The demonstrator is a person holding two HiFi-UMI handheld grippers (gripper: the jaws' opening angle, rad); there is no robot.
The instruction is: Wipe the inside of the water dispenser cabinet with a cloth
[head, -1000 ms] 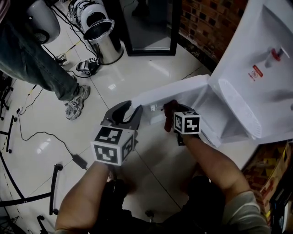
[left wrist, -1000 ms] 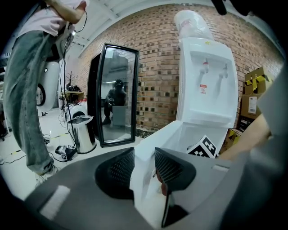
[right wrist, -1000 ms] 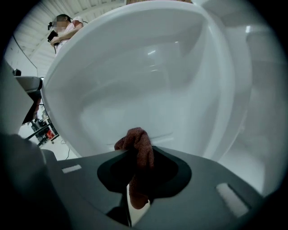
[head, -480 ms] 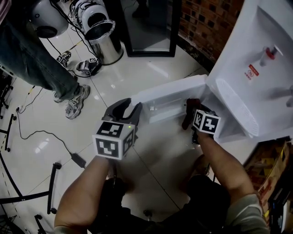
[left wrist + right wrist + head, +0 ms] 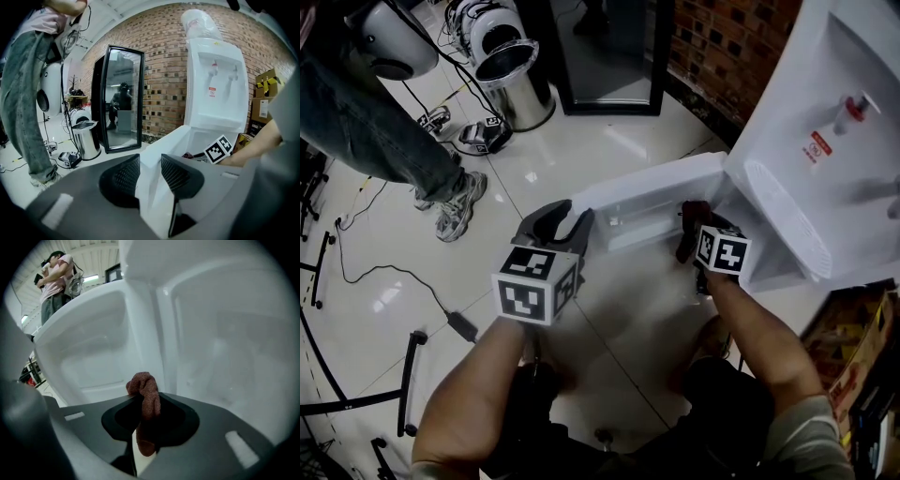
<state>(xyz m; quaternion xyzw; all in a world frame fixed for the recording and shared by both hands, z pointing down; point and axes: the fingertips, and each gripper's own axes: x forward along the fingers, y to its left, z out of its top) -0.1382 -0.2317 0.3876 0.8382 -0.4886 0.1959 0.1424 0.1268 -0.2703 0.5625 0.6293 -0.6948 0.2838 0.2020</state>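
Right gripper view showed our right tongs (image 5: 146, 401) clamped on the cloth (image 5: 143, 383) inside the cabinet (image 5: 225, 343); our left tongs (image 5: 150, 163) gripped its door (image 5: 174, 137).

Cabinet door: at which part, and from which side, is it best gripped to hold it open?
Grip the cabinet door at its free end, coming end-on from outside. There the upright panel is thin enough for jaws to straddle, as the left hand-held gripper does, and the way inside is left clear.
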